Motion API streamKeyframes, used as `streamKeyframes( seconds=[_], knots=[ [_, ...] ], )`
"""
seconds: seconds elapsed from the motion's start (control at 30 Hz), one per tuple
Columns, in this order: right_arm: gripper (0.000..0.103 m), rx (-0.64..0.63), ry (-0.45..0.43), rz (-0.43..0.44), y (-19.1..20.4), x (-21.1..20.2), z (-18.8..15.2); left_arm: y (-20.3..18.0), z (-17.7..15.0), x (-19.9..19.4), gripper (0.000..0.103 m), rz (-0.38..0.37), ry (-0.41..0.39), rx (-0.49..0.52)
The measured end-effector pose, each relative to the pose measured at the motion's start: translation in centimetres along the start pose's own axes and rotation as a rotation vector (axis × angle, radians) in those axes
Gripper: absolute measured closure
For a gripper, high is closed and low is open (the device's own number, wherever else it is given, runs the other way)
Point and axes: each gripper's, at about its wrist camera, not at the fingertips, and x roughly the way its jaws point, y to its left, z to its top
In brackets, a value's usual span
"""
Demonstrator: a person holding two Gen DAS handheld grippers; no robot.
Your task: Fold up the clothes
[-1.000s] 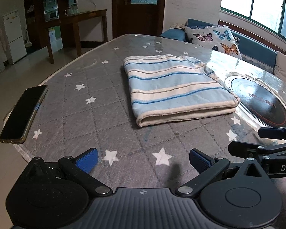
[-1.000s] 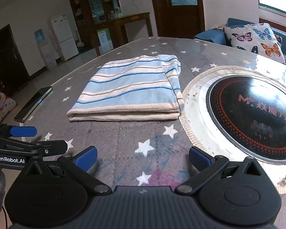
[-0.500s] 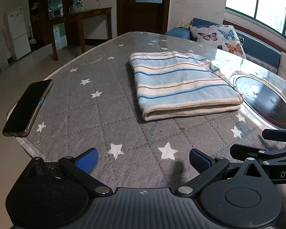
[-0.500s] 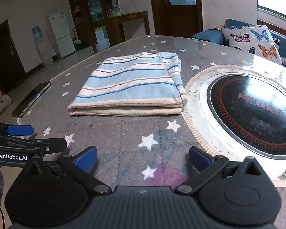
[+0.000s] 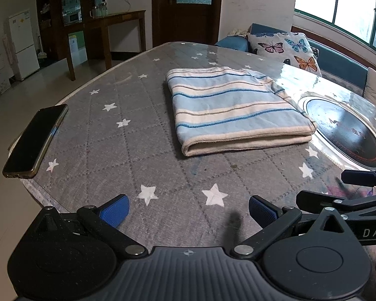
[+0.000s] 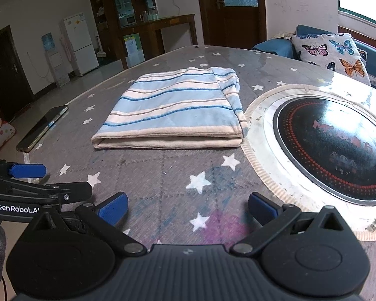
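Note:
A blue and cream striped garment lies folded into a flat rectangle on the grey star-patterned table; it also shows in the right wrist view. My left gripper is open and empty, hovering over the near table edge, well short of the garment. My right gripper is open and empty, also near the front edge. Each gripper shows at the side of the other's view: the right one, the left one.
A black phone lies at the table's left edge. A round black induction cooktop is set into the table just right of the garment. A butterfly cushion sits on the blue sofa behind.
Both grippers have drawn back a little and lifted, staying open and empty. The folded garment has not moved.

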Motion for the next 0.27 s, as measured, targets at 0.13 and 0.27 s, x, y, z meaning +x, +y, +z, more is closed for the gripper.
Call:
streamKeyframes(
  seconds=[0.13, 0.27],
  knots=[
    [0.000, 0.000, 0.000, 0.002, 0.20, -0.09, -0.12, -0.06, -0.06, -0.05, 0.000, 0.006, -0.004, -0.001],
    [0.000, -0.002, 0.002, 0.003, 0.49, -0.20, -0.32, -0.08, -0.11, -0.15, 0.000, 0.006, -0.002, -0.001]
  ],
)
